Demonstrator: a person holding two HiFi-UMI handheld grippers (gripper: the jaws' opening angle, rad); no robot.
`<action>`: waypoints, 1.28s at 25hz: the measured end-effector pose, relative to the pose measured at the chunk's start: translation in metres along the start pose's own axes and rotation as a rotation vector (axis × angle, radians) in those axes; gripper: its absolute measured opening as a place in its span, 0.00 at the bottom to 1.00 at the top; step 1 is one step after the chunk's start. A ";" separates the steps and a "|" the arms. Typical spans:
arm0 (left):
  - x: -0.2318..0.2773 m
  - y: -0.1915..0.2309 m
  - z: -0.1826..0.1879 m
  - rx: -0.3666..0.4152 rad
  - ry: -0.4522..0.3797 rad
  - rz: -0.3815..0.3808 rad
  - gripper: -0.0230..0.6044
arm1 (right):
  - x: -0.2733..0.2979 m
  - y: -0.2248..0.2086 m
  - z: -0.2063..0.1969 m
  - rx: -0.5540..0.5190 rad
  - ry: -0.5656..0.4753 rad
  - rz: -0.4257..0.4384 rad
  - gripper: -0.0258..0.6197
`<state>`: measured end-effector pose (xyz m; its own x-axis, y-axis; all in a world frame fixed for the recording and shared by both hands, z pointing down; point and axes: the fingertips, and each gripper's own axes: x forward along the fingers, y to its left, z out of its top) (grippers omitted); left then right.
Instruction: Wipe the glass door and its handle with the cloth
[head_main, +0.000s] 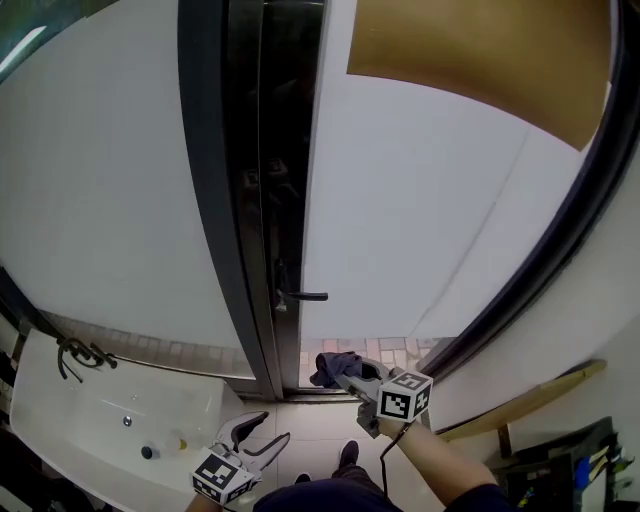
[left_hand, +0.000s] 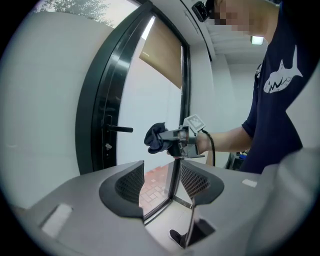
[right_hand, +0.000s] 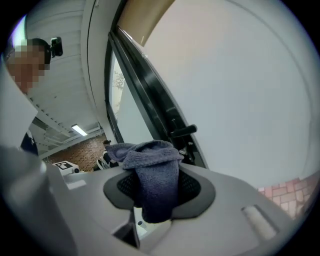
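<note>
A white glass door (head_main: 420, 200) with a black handle (head_main: 305, 296) fills my view. My right gripper (right_hand: 157, 187) clamps the dark cloth (right_hand: 150, 155); my left gripper (left_hand: 161, 182) has its jaws apart, empty.

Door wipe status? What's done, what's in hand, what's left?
Done: the cloth is gripped, with the right claw shut on it. In hand: the cloth is held up near the glass door, apart from the handle, and looks short of the glass. Left: wiping both glass and handle, by the look of it. The left claw is open and empty.
</note>
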<state>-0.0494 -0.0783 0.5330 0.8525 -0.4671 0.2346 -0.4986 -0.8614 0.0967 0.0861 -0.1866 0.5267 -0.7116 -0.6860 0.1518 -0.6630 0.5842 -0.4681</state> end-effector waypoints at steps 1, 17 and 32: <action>0.003 -0.004 0.000 0.003 -0.002 -0.022 0.39 | -0.017 0.010 0.001 -0.006 -0.018 -0.001 0.27; 0.026 -0.097 0.017 0.071 -0.022 -0.181 0.39 | -0.172 0.063 -0.042 -0.084 -0.130 -0.183 0.27; -0.016 -0.213 -0.002 0.048 0.020 -0.205 0.38 | -0.283 0.134 -0.106 -0.103 -0.125 -0.209 0.27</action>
<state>0.0431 0.1129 0.5105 0.9318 -0.2772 0.2343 -0.3064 -0.9468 0.0982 0.1740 0.1316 0.5132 -0.5268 -0.8409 0.1243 -0.8173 0.4609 -0.3459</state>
